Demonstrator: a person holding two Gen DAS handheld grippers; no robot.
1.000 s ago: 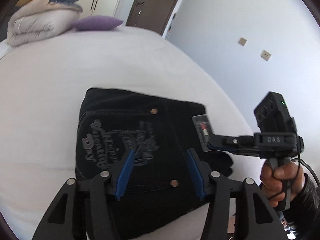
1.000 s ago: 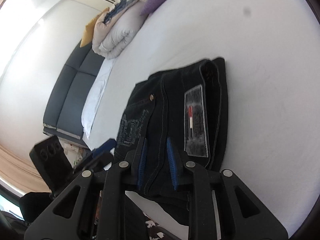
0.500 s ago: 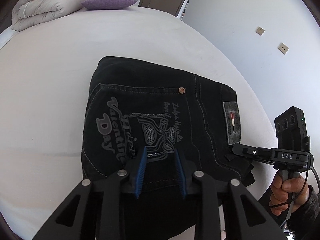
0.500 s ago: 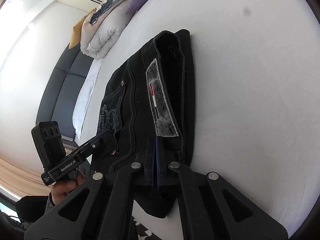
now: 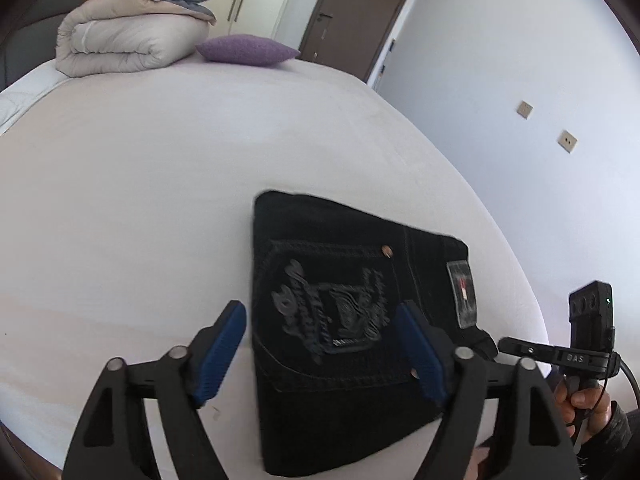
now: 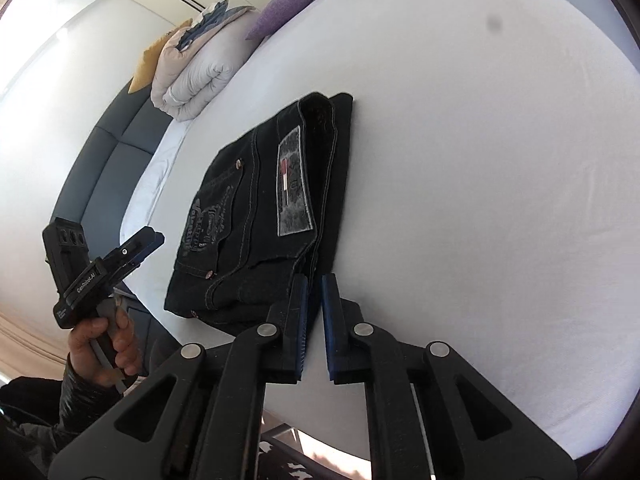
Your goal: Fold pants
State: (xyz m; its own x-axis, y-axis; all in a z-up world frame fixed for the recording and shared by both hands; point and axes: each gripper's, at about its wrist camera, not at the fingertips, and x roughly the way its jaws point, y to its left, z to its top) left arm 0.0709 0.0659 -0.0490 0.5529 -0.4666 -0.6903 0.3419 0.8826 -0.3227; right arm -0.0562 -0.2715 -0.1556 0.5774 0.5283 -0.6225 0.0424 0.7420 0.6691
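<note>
While the black pants lie folded into a compact stack on the white bed, we hold both tools just off them. Our left gripper is spread wide, its blue pads straddling the near end of the stack without touching anything we can see, the embroidered back pocket facing up between them. From the right wrist view the pants sit close to the near edge of the bed, waistband patch on top. Our right gripper hovers at the stack's near corner, fingers drawn close with a narrow gap and no cloth between them. Over at the far end we see a rolled duvet and a purple pillow, well apart from the pants, and a brown door beyond
</note>
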